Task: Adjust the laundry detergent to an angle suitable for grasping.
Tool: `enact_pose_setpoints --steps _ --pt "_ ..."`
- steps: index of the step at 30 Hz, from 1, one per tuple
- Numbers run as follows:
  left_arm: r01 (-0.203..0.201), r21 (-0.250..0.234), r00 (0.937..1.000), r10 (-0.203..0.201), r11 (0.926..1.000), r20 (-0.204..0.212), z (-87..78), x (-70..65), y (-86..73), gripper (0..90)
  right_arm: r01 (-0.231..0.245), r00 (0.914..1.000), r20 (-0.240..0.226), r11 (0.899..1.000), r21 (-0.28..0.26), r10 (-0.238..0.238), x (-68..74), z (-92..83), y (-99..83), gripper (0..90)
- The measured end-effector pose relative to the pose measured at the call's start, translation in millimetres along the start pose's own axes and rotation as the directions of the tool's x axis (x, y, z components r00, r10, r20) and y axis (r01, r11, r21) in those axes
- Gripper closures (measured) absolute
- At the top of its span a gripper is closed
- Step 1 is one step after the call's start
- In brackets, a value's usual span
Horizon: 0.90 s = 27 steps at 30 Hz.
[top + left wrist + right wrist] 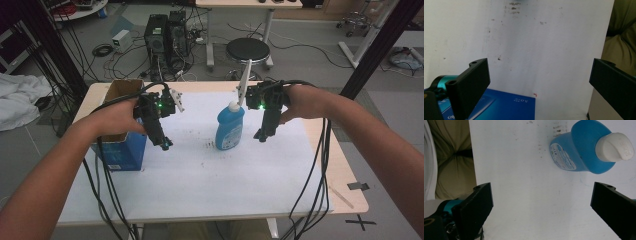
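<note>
- Since size sets the order, the worktop (345,175) comes first: light wood, with a big white sheet (200,175) covering most of it; the sheet has some dark smudges near the middle.
- Next is the box (120,150), blue sides, brown cardboard flaps open on top, sitting at the left edge of the sheet. From the left gripper view its blue printed face (506,105) shows right below the jaws.
- Then the bottle (230,127), blue with a white cap, standing upright around the middle of the sheet, well apart from the box. In the right gripper view it's up ahead (579,147), off to the right of the gap between the jaws, nothing touching it.
- Left gripper (165,142) is held above the sheet just beside the box, pointing down, jaws spread wide with nothing between them (539,82).
- Right gripper (262,135) hangs just to the right of the bottle, also pointing down, jaws wide apart and empty (541,202). A white stick-like part pokes up from it.
- Cables (310,190) trail from both grippers down off the near edge.
</note>
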<state>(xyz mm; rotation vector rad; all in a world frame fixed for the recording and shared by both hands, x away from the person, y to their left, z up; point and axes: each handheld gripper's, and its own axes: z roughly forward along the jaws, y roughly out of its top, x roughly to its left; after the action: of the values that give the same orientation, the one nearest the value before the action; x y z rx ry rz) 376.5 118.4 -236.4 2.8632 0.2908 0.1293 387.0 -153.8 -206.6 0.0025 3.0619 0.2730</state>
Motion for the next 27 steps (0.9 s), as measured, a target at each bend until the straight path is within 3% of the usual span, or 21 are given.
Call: enact_pose_setpoints --steps 8,27 --pt "0.019 -0.013 0.9993 -0.02 0.9997 -0.032 0.0 3.2 0.9 3.1 -0.006 1.0 0.002 1.0 -0.008 0.006 1.5 -2.4 -1.9 3.3" --pt "0.058 -0.017 0.9964 -0.059 0.9982 -0.061 1.4 5.7 -0.7 3.1 0.003 0.9999 0.015 1.0 -0.023 -0.002 2.8 -5.5 -5.0 3.3"
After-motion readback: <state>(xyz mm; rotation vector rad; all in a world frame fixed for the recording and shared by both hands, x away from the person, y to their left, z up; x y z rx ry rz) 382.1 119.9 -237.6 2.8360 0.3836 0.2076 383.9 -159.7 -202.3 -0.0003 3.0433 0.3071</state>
